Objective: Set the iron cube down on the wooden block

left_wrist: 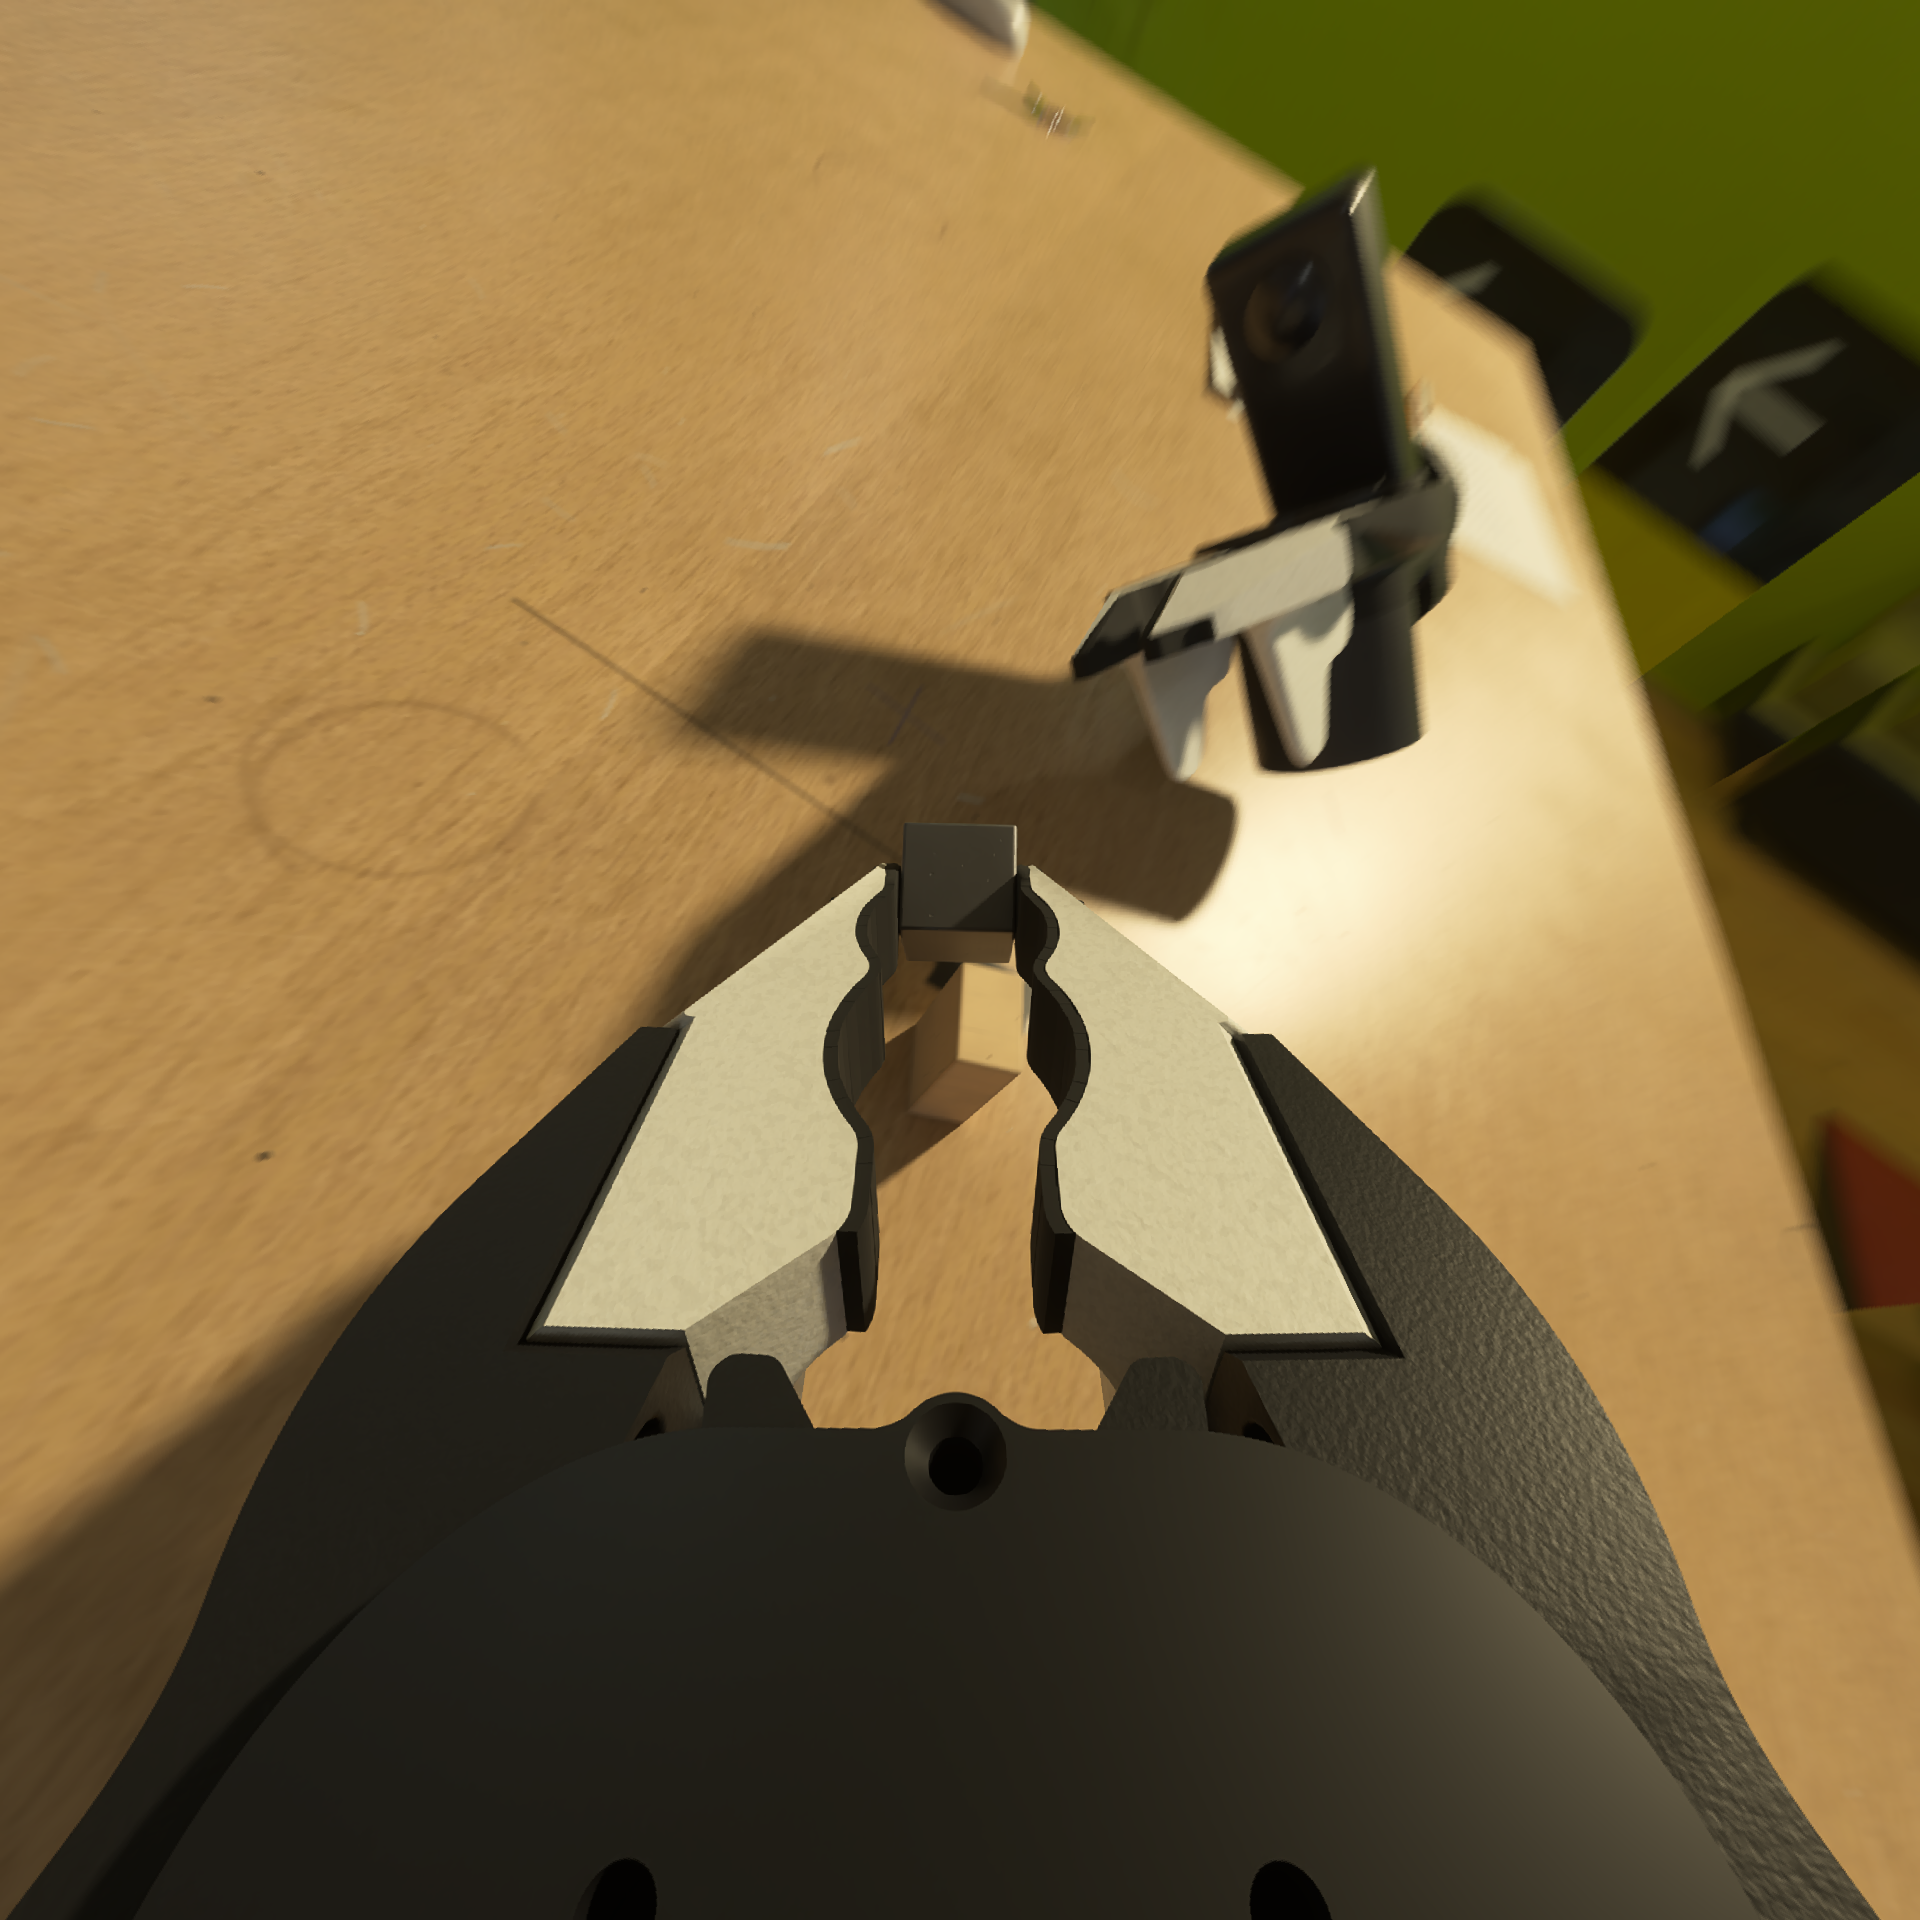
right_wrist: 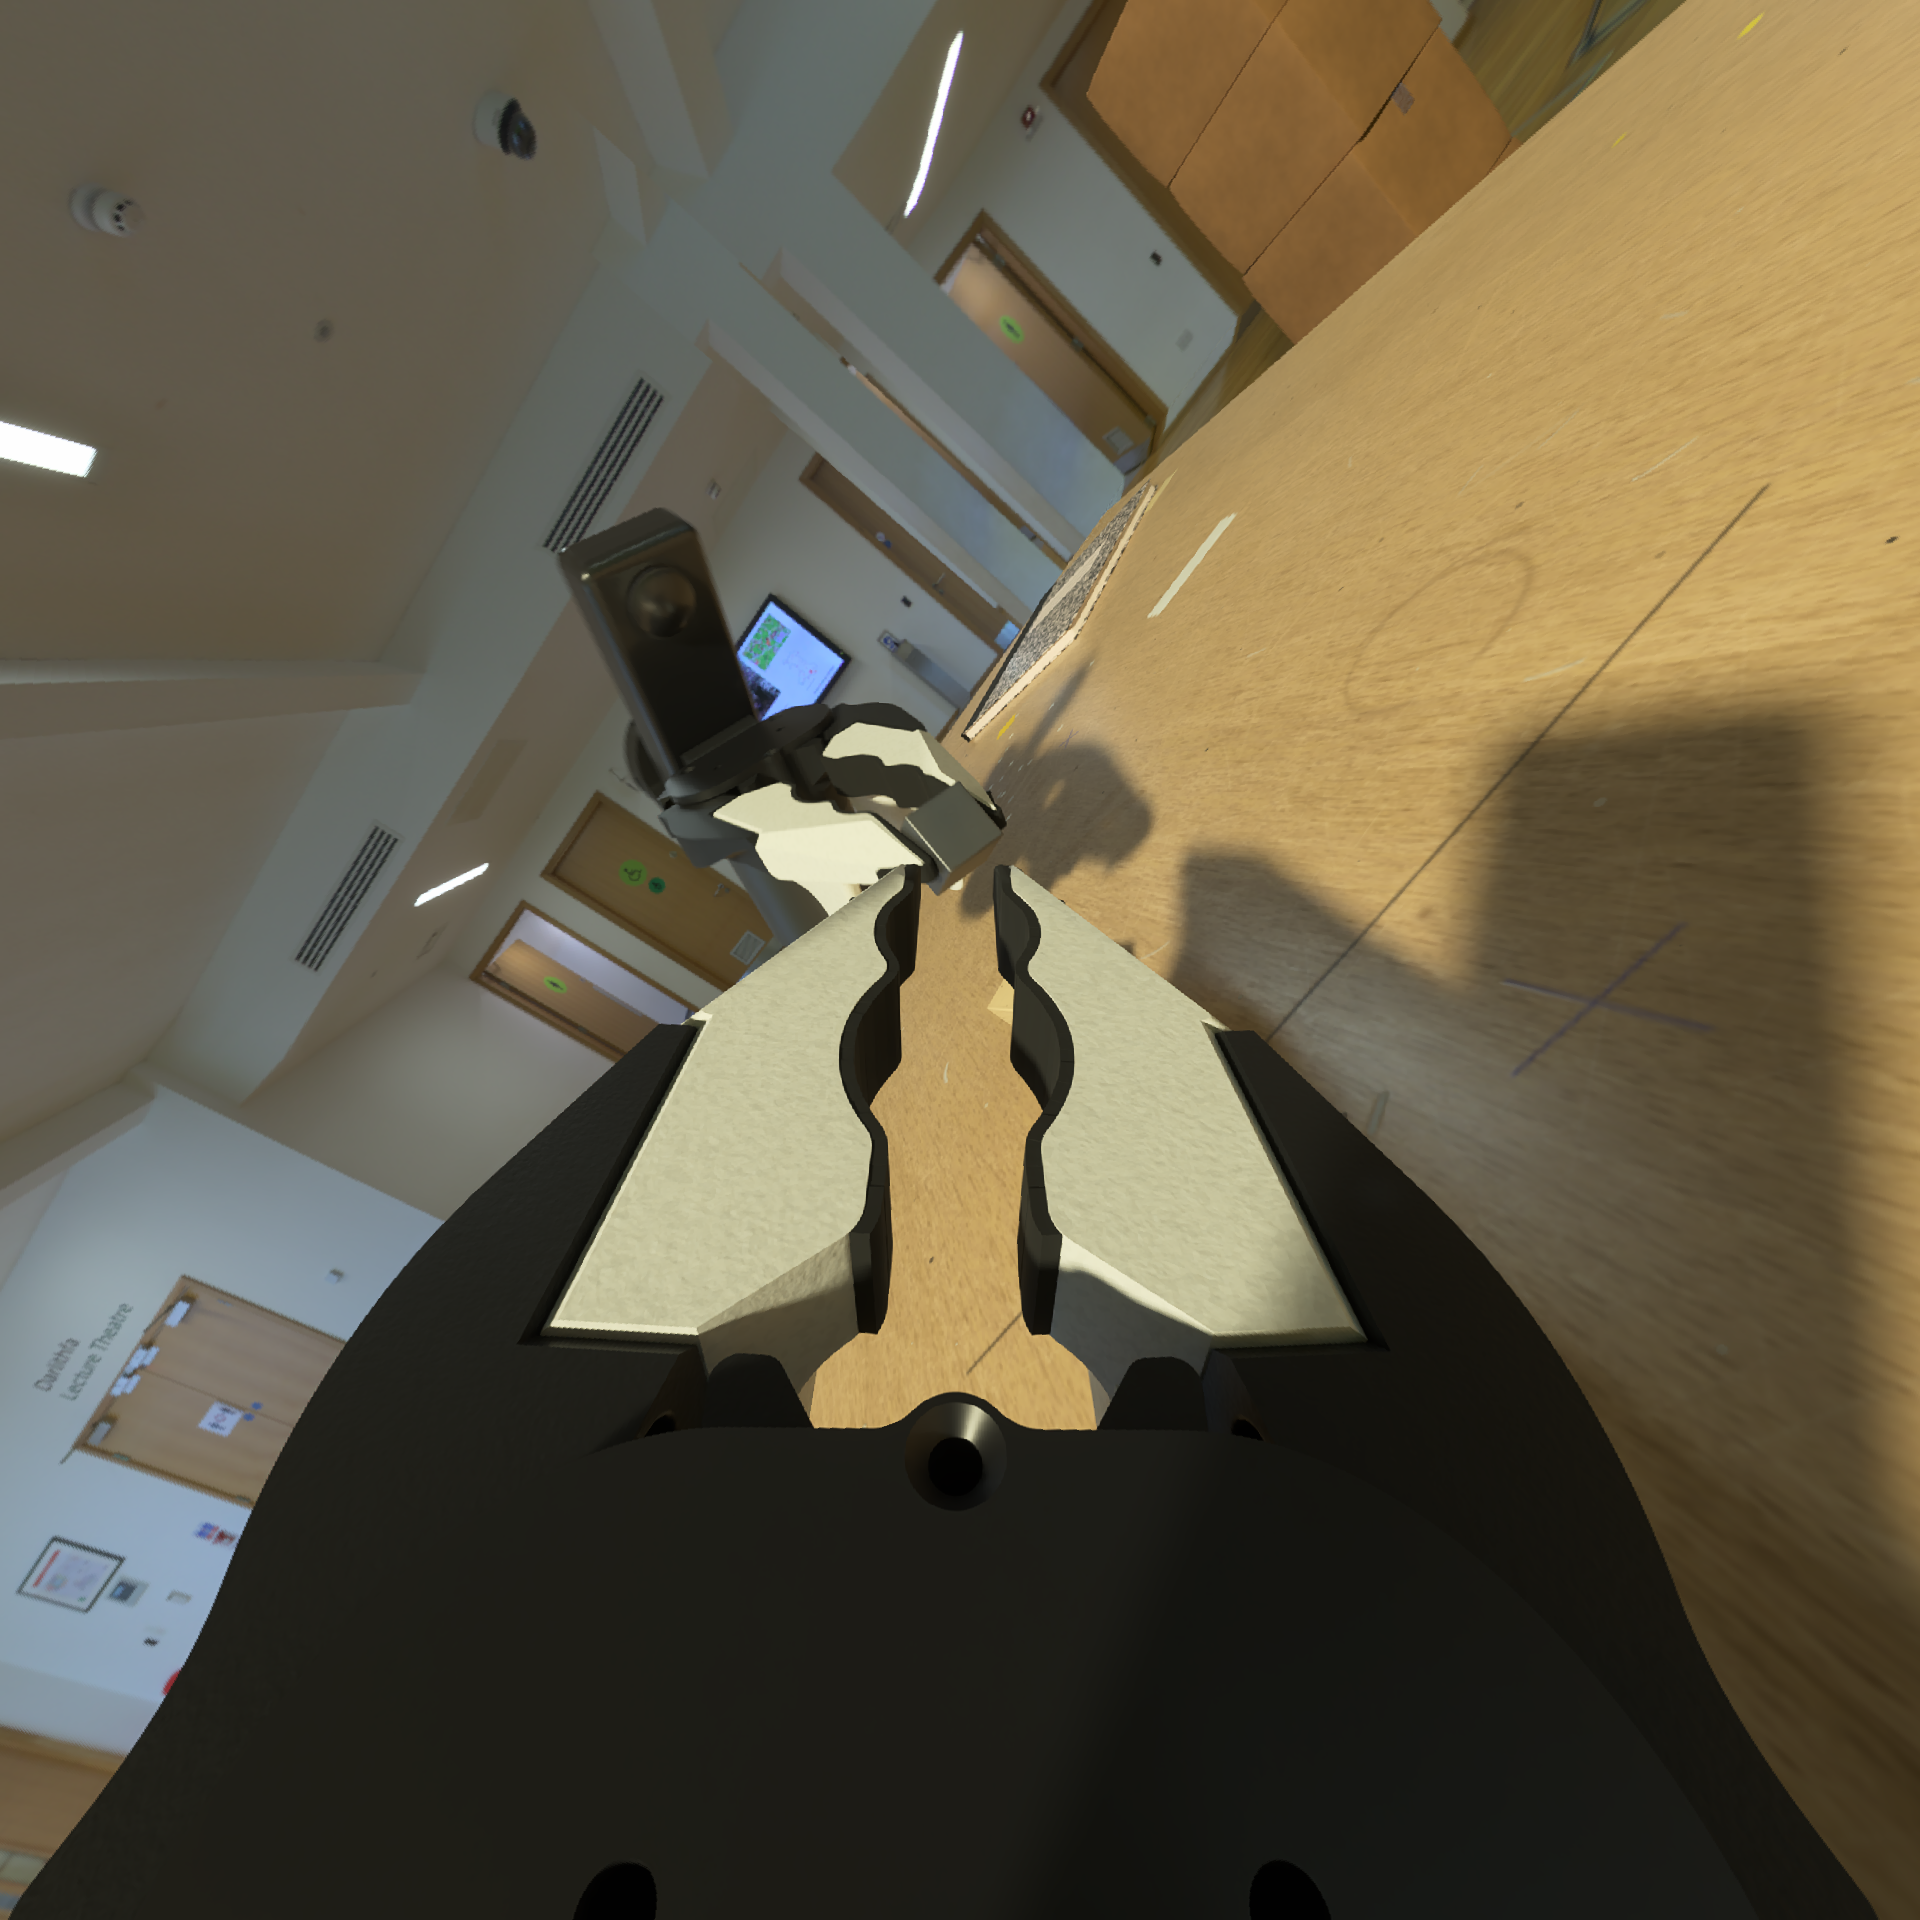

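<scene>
Cube [left_wrist: 957, 875] sitting clamped between left gripper [left_wrist: 957, 883] fingertips, held just above block [left_wrist: 961, 1049], which is standing on table [left_wrist: 416, 416]. Touching the block or not: cannot tell. Right gripper [right_wrist: 956, 883] hovering apart, jaws slightly parted, gripping nothing. No containers showing.

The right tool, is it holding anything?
No, the right tool has nothing between its fingers; the iron cube sits pinched in the left tool.
</scene>
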`<control>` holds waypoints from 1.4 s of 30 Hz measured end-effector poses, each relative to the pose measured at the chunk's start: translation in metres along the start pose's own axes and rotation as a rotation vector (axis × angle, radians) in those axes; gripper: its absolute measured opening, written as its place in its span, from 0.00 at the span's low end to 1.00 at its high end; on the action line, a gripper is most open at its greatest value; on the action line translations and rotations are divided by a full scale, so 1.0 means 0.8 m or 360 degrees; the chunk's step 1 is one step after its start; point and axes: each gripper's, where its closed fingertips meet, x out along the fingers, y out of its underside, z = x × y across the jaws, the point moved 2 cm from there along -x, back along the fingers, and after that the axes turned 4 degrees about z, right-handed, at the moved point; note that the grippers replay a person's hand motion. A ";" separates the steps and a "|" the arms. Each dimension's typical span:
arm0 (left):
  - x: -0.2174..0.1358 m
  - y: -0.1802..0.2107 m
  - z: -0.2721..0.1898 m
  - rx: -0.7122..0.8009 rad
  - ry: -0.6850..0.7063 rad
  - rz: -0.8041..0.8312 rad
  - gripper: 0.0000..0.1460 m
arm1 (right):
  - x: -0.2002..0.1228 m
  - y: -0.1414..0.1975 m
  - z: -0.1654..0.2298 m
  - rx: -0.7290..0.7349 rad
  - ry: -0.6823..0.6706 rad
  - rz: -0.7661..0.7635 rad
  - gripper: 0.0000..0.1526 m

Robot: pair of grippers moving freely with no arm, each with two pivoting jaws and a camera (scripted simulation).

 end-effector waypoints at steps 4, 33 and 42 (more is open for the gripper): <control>0.003 0.011 0.002 0.0184 -0.0199 0.0192 0.15 | -0.003 -0.002 -0.001 0.0002 0.0012 -0.0023 0.07; 0.015 0.032 -0.020 0.0569 -0.0307 0.0423 0.15 | 0.007 0.015 0.006 -0.0507 0.0161 0.0277 0.11; 0.018 0.034 -0.020 0.0591 -0.0319 0.0427 0.15 | 0.010 0.018 0.007 -0.0527 0.0171 0.0291 0.10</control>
